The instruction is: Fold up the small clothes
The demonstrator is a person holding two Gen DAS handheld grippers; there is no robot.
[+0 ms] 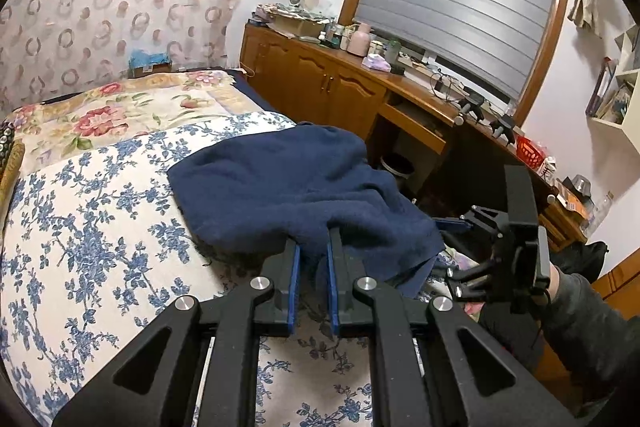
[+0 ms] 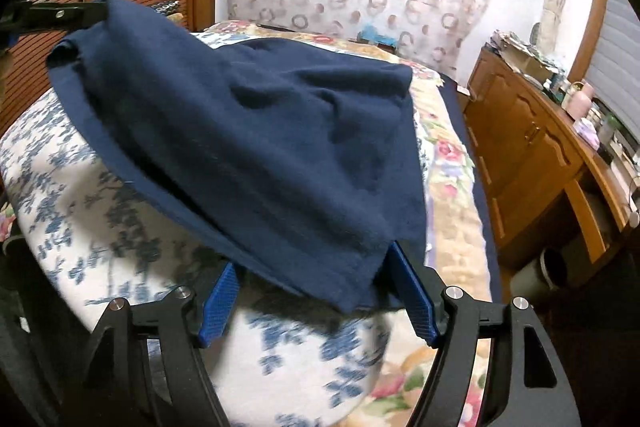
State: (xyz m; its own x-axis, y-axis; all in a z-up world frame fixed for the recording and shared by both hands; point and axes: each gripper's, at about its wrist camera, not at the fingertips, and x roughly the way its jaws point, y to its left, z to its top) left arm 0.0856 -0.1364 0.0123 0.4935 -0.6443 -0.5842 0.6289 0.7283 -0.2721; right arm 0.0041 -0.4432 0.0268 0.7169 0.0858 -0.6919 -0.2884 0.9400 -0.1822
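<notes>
Hiding both tongs' tips (navy cloth (image 1: 280,183))

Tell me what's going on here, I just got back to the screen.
A person with a gripper in each hand is folding a dark blue garment on a bed with a floral bedspread. The left gripper has its jaws pinched on one part of the cloth's near edge. The right gripper sits at the opposite corner with its jaws wide apart, cloth draped between them. The garment is lifted off the bedspread along that edge, the fold unfinished.
</notes>
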